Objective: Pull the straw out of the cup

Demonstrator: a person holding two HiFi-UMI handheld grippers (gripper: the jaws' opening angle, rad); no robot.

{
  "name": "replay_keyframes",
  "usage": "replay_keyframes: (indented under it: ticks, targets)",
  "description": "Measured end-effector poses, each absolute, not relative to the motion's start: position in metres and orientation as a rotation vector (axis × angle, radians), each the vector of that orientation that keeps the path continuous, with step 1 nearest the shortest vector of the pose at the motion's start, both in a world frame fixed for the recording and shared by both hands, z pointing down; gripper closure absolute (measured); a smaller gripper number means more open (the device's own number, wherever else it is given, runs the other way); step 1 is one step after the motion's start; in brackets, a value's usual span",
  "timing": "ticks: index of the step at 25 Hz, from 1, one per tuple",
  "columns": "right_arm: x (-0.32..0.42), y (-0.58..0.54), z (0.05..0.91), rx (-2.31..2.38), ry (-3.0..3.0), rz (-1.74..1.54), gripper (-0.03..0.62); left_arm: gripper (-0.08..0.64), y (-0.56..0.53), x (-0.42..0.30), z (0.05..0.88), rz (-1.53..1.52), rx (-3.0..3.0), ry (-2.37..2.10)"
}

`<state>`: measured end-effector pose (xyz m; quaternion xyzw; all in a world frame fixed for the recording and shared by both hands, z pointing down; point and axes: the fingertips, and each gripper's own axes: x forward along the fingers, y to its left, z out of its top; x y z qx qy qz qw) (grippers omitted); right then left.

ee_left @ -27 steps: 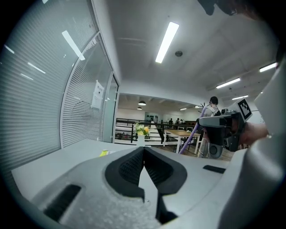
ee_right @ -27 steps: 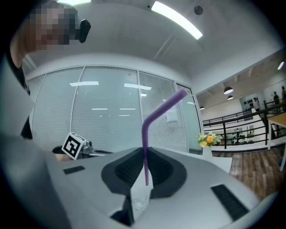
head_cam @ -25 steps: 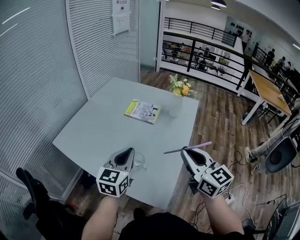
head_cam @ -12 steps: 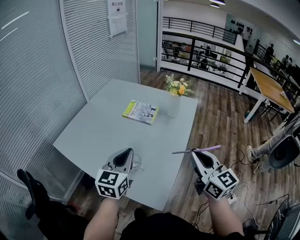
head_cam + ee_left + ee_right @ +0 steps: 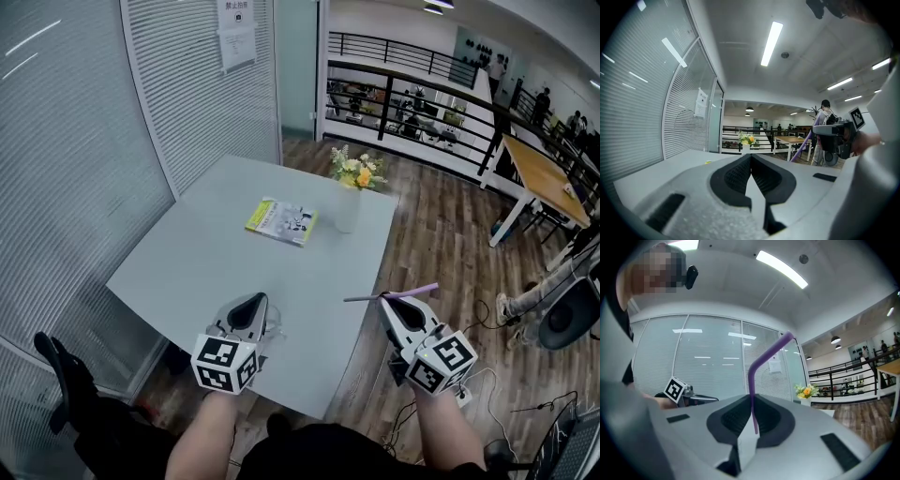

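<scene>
One purple straw (image 5: 367, 298) pinched by right gripper (image 5: 395, 304), clear of cup (image 5: 276, 328) | axis near level, straight end toward grey table (image 5: 216, 253), bent end over wood floor (image 5: 441, 244) | left gripper (image 5: 248, 312) jaws together, empty

On the table (image 5: 187, 262), the booklet (image 5: 281, 221) lies left of the vase (image 5: 348, 212) (cup (image 5: 275, 328) at the near edge).

I stood at a pale grey bench (image 5: 187, 272) set against a glass wall with white slatted blinds (image 5: 75, 169), a paper notice (image 5: 236, 42) stuck on it. Brown wood floor (image 5: 441, 244) ran to my right, toward a black railing (image 5: 412, 86) and a long wooden table (image 5: 539, 183). Strip lights (image 5: 771, 42) glowed on the white ceiling above me.
</scene>
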<state>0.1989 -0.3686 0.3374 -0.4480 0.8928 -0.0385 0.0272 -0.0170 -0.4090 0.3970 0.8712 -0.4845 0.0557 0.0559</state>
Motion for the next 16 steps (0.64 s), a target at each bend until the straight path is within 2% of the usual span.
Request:
replay_keyframes:
  ticks: [16]
  targets:
    - [0.192,-0.356,0.336,-1.379,2.786,-0.107,0.569,0.551,-0.394,-0.022,0.394,0.179,2.642,-1.478]
